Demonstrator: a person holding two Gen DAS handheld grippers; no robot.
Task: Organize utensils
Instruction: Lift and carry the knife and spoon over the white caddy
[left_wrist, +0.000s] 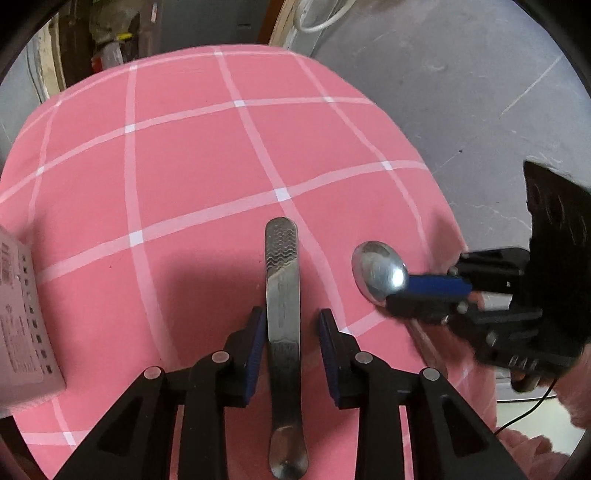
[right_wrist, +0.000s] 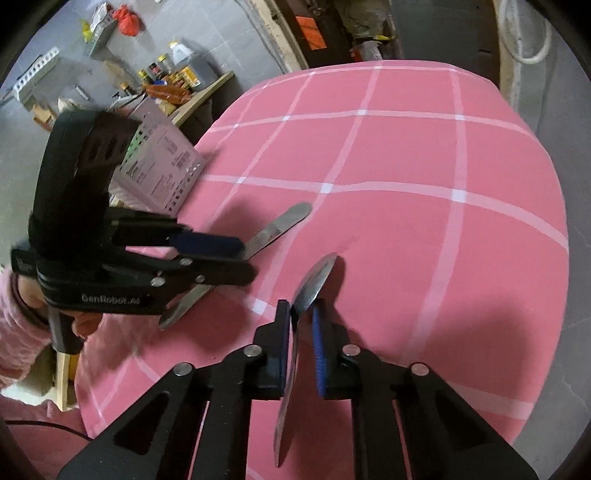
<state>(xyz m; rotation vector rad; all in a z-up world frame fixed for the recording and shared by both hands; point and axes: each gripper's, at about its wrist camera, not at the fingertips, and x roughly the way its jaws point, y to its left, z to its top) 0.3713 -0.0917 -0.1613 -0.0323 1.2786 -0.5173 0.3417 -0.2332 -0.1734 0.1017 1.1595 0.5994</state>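
Note:
A steel spoon with a patterned handle (left_wrist: 283, 295) lies flat on the pink checked cloth (left_wrist: 184, 155), handle end pointing away. My left gripper (left_wrist: 291, 325) straddles its shaft, jaws open, pads clear of the metal; it also shows in the right wrist view (right_wrist: 236, 254). A second steel spoon (left_wrist: 376, 271) is tilted on edge, bowl forward, between the pads of my right gripper (right_wrist: 299, 314), which looks shut on its neck. In the left wrist view the right gripper (left_wrist: 432, 291) sits to the right of the first spoon.
A pale printed carton (right_wrist: 162, 166) stands at the table's left edge, also in the left wrist view (left_wrist: 22, 314). Grey floor lies beyond the table's right edge (left_wrist: 480, 110). A cluttered shelf with bottles (right_wrist: 173, 77) is off to the left.

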